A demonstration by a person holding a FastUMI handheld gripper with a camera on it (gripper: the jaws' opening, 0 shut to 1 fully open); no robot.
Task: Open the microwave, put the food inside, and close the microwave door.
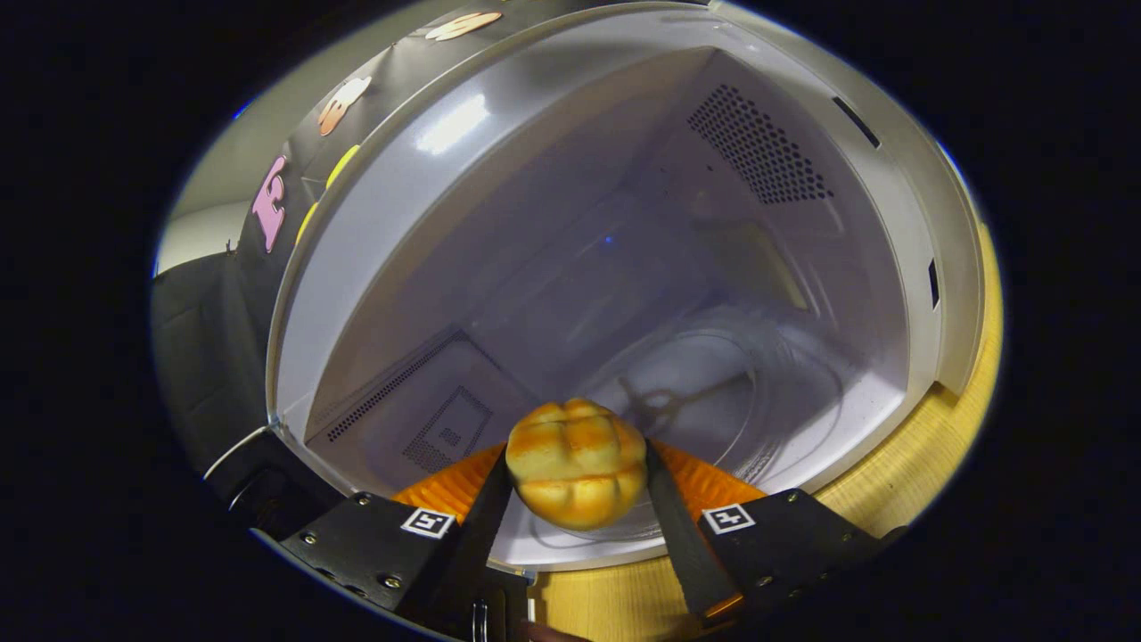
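While the open white microwave (900, 223) gapes ahead on the pale wooden table (927, 455), the gripper (578, 477) has both fingers pinching a round golden-brown scored bun (576, 462), held at the cavity's front lip, above the clear glass turntable (740, 401).

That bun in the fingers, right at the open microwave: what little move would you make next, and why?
Probably ease the bun a bit further in and lower it onto the glass turntable. The gripper is shut on it, both fingers pressing its sides, and it hangs just over the turntable's near rim at the microwave mouth. Letting go here might leave it near the edge.
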